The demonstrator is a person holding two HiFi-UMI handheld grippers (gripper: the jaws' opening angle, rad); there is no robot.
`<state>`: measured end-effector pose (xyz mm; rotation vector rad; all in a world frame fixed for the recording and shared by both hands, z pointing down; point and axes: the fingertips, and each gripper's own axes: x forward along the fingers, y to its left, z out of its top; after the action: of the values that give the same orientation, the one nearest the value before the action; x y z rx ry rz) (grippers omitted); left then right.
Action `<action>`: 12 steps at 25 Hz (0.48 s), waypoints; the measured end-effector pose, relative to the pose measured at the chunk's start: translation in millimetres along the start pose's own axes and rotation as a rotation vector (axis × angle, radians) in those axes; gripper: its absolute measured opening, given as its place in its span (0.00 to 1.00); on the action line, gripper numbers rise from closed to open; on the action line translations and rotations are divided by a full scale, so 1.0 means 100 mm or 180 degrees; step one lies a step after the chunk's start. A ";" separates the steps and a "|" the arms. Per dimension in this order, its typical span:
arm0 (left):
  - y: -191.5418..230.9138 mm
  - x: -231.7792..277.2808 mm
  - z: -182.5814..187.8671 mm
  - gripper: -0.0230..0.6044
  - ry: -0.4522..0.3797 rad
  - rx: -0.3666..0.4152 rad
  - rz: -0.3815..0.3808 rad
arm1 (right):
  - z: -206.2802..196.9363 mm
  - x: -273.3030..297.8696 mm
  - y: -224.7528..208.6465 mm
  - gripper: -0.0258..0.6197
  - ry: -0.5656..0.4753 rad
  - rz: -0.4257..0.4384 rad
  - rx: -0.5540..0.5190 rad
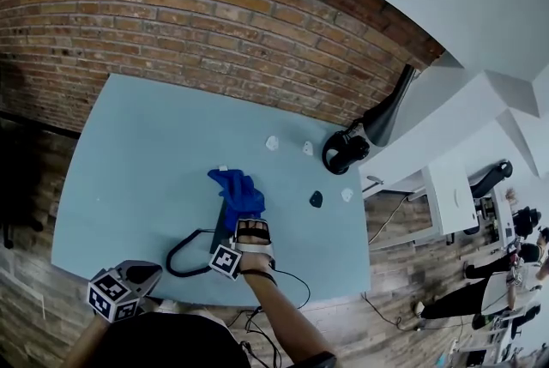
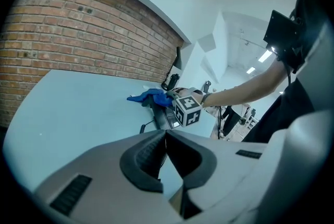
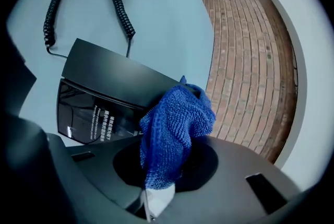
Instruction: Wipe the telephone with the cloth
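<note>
The right gripper clamps the blue knitted cloth, draped on the flat black plastic telephone — its far end hidden beneath. Beside the telephone, the left gripper is pinched together, empty.

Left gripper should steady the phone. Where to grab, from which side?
Probably the thin left edge of the phone, coming in low from the left: the body is a flat slab, and the cloth and right gripper occupy its right and far end. Avoid the cord.
</note>
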<state>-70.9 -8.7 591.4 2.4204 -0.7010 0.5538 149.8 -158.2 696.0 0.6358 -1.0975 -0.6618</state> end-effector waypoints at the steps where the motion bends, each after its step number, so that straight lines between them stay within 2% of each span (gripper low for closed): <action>1: 0.00 0.01 0.00 0.02 0.0001 -0.0002 -0.0006 | 0.02 -0.03 0.04 0.16 -0.0001 0.0018 0.0003; 4: 0.01 0.03 0.00 0.02 0.0011 -0.0010 -0.0021 | 0.08 -0.09 0.14 0.16 -0.0032 0.0051 -0.0006; 9: -0.01 0.08 -0.01 0.02 0.0020 -0.0010 -0.0044 | 0.10 -0.14 0.24 0.15 -0.0049 0.0252 0.0030; 12: -0.03 0.11 0.01 0.02 0.0015 -0.0005 -0.0065 | 0.07 -0.12 0.19 0.15 0.0021 0.0243 -0.0021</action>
<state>-60.5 -10.3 595.1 2.4214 -0.6739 0.5504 142.7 -137.7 705.2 0.5872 -1.1074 -0.5971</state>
